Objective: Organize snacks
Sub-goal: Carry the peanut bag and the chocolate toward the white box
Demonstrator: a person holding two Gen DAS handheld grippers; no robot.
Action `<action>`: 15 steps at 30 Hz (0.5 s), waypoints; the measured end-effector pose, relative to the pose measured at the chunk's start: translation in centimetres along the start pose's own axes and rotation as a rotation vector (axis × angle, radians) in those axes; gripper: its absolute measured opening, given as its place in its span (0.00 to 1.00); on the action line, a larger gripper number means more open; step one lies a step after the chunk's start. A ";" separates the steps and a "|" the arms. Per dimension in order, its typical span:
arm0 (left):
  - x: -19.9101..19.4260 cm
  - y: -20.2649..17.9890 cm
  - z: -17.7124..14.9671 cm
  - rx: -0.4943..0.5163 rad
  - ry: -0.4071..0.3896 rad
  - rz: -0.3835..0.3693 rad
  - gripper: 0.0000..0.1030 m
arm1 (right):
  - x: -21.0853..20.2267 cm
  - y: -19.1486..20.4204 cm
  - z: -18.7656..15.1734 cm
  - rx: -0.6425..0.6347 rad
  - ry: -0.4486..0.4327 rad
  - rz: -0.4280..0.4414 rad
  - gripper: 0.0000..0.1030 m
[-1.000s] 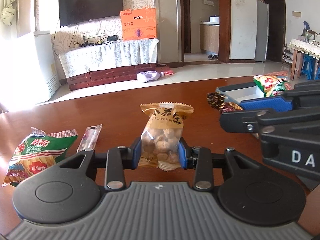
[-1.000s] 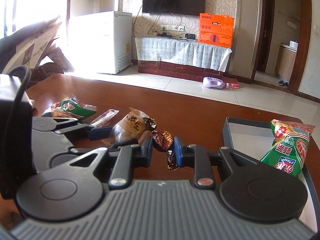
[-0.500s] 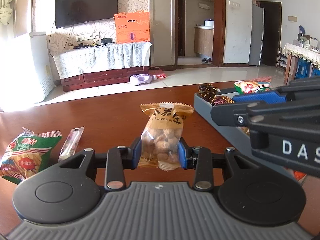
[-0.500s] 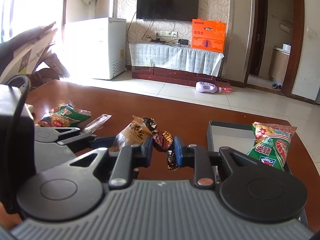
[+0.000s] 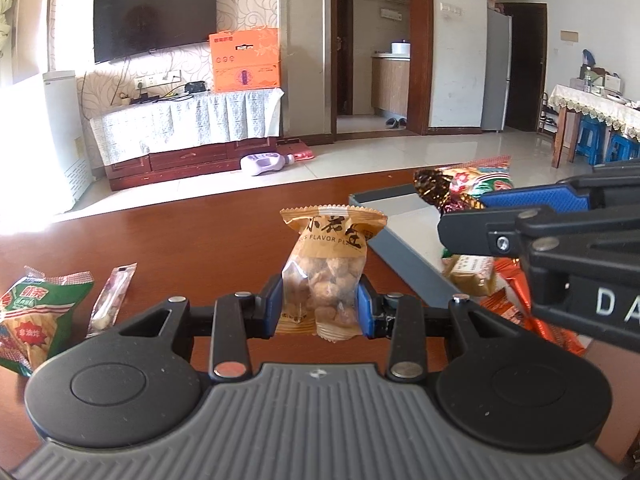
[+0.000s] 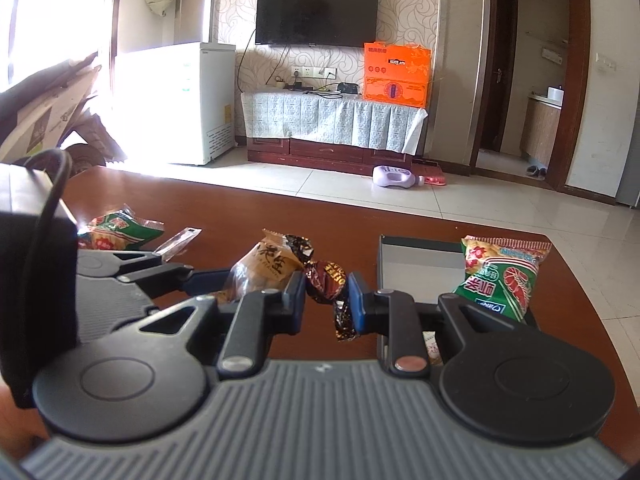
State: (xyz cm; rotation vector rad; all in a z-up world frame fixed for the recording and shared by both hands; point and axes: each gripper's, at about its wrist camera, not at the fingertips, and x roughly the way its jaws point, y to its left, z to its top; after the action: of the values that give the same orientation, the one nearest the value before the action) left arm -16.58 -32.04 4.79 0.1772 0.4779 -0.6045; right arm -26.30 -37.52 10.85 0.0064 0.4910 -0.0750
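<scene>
My left gripper [image 5: 319, 305] is shut on a tan peanut packet [image 5: 326, 268] and holds it upright above the brown table. My right gripper [image 6: 327, 300] is shut on a dark brown wrapped candy [image 6: 325, 278]; in the left wrist view the candy [image 5: 434, 190] hangs over the grey tray [image 5: 404, 248]. The tray also shows in the right wrist view [image 6: 416, 270], with a green snack bag [image 6: 500, 276] leaning in it. The peanut packet appears left of the candy there [image 6: 264, 268].
On the table at left lie a green snack bag [image 5: 32, 316] and a thin clear stick packet [image 5: 112, 300]. The tray holds a tan bar [image 5: 470, 274] and orange-red wrappers [image 5: 516, 308]. The table's right edge [image 6: 576, 280] runs close beside the tray.
Both grippers have moved right toward the tray with their snacks still held. The candy now hangs over the tray, and the tray's contents have come into the left wrist view.
</scene>
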 end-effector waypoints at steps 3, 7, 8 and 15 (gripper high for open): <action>0.3 -0.3 0.1 0.007 0.001 -0.010 0.42 | -0.2 -0.4 -0.2 0.003 0.001 -0.006 0.25; 0.7 -0.8 0.4 0.013 0.003 -0.014 0.42 | -0.5 -0.9 -0.4 0.010 0.002 -0.012 0.25; 0.8 -0.9 0.5 0.014 0.004 -0.015 0.42 | -0.5 -1.0 -0.4 0.011 0.004 -0.013 0.25; 1.0 -1.7 0.8 0.020 0.002 -0.024 0.42 | -1.1 -1.2 -0.6 0.011 -0.002 -0.017 0.25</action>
State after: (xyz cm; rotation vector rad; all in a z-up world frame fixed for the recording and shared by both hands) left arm -16.55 -34.18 4.93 0.1911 0.4765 -0.6330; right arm -27.64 -38.65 10.89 0.0127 0.4891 -0.0945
